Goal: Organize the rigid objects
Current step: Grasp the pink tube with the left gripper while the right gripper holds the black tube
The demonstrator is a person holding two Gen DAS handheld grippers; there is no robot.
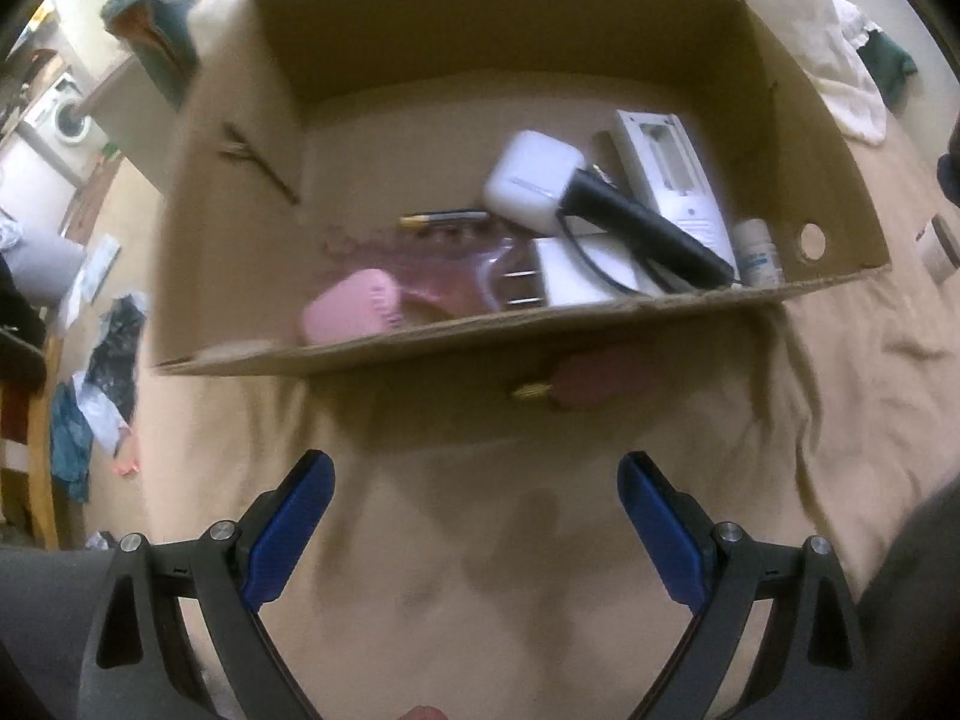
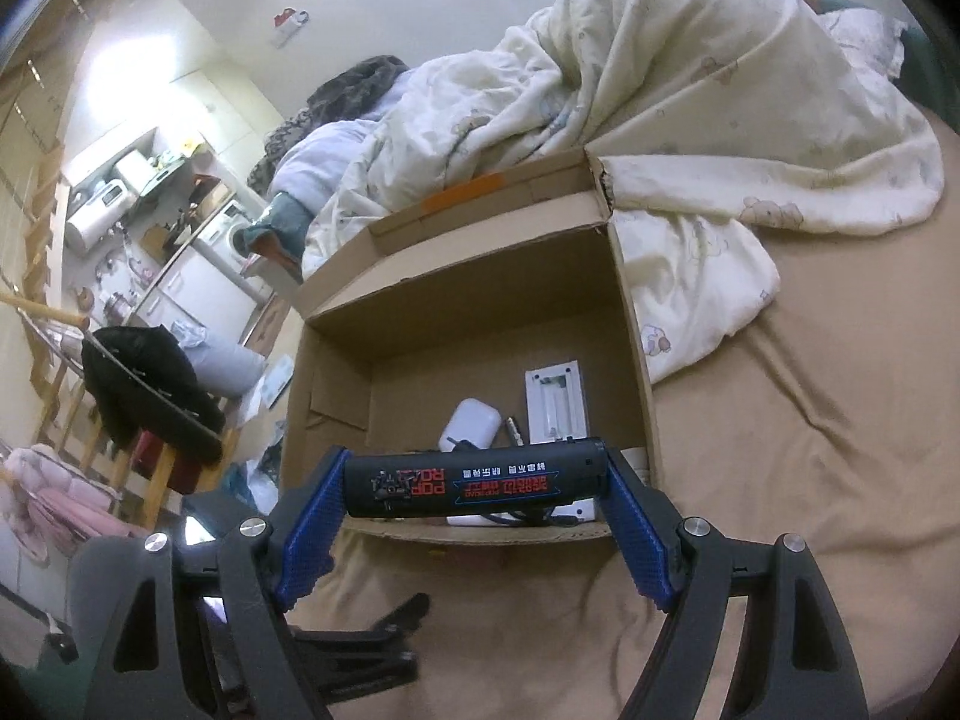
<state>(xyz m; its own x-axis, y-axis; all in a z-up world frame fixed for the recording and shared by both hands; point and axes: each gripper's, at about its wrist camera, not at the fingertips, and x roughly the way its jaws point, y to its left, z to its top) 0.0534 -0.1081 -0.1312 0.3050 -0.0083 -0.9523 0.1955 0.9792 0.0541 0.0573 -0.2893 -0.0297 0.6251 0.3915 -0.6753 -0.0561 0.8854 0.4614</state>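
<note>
While right gripper [image 2: 477,495] clamps black tube [image 2: 474,485], cardboard box [image 1: 420,345] holds white case [image 1: 531,180], remote [image 1: 672,171]; left gripper [image 1: 476,483] fingers spread, empty.

Box [image 1: 420,342] on bed [image 1: 480,540] — quilt [image 2: 690,90] behind

Black tube [image 2: 477,486] hides the cardboard box's [image 2: 336,360] front contents.

One cardboard box [image 1: 600,324] holds one white case [image 1: 531,180], one pink case [image 1: 351,306], one white remote [image 1: 672,174], one small bottle [image 1: 757,252] and one pen [image 1: 444,218].
</note>
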